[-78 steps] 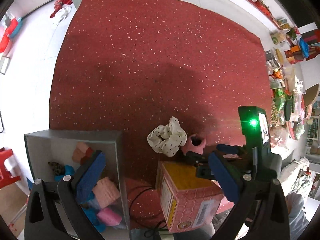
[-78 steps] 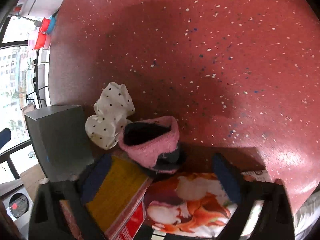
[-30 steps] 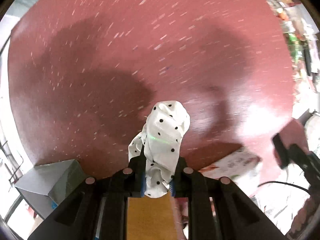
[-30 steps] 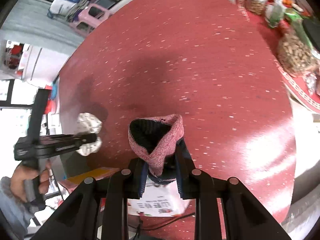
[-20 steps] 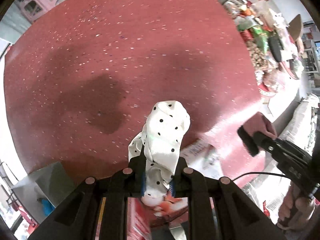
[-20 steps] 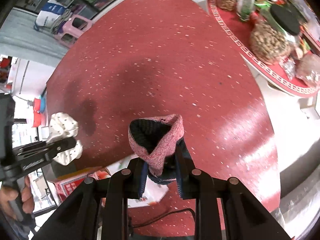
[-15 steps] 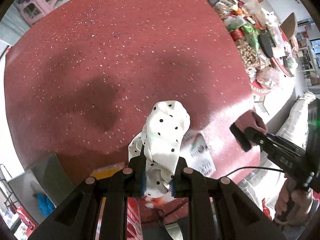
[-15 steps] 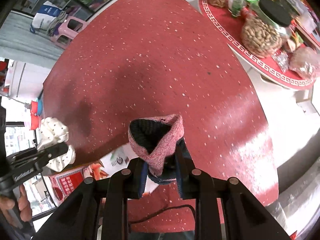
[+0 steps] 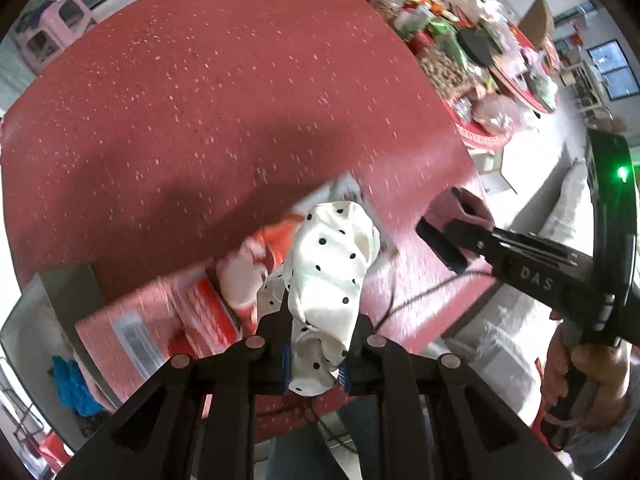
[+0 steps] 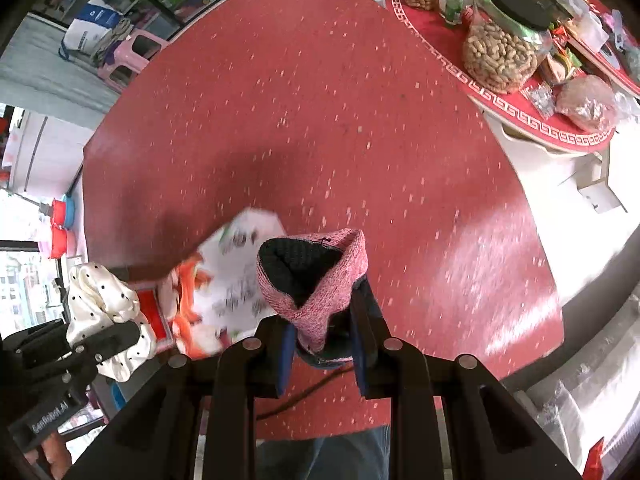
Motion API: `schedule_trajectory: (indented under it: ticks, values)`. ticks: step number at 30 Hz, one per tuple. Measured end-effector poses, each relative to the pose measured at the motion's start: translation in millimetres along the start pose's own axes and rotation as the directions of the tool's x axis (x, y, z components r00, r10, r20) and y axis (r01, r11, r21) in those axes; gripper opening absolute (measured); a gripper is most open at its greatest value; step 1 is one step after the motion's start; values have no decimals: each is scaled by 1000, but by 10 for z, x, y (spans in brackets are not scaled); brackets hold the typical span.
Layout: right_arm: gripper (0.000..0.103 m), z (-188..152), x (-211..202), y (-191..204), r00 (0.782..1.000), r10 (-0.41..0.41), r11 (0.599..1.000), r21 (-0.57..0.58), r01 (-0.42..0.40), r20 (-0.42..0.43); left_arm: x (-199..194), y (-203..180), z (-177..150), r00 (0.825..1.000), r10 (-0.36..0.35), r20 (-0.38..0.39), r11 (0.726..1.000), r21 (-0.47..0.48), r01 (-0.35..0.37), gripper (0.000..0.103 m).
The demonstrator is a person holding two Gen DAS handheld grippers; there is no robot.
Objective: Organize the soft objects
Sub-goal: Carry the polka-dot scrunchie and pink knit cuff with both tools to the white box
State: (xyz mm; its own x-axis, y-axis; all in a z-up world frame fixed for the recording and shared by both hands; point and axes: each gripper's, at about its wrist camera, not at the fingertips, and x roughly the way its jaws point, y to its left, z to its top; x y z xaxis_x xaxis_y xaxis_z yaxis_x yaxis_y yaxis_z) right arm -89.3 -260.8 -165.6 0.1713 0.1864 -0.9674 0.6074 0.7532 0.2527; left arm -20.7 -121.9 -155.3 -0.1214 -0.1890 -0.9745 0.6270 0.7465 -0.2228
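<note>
- Above the red speckled table (image 9: 200,92), the left gripper (image 9: 316,354) is clamped on a white polka-dot scrunchie (image 9: 332,264), which bulges out past the fingertips and hangs clear of the tabletop.
- Off to the right in the left wrist view, the right gripper (image 9: 444,240) comes in from the side, a person's hand (image 9: 580,376) wrapped round its handle.
- From its own camera, the right gripper (image 10: 324,354) is clenched on a pink knitted sock (image 10: 320,276) with a dark lining (the cuff gapes open toward the lens), also lifted off the table.
- Beneath both held pieces lies a white printed box (image 10: 236,276) with orange figures on it, blurred in both views; a pink carton (image 9: 132,328) sits just beside it.
- At the left edge of the left wrist view stands a grey bin (image 9: 68,280), with something blue (image 9: 74,384) showing low beside it; whether that lies inside I cannot tell.
- Far right, a second round table (image 10: 560,136) carries a jar of peanuts (image 10: 504,52) and assorted packets.
- A pink stool (image 10: 132,54) stands on the floor beyond the red table.
</note>
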Motion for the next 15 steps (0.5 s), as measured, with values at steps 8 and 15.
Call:
schedule_trajectory:
  ticks: [8, 15]
  values:
    - [26, -441, 51, 185, 999, -31, 999, -11, 30, -14, -11, 7, -534, 1000, -14, -16, 998, 57, 15, 19]
    - [26, -766, 143, 449, 999, -39, 997, -62, 36, -38, 70, 82, -929, 999, -13, -50, 995, 96, 18, 19]
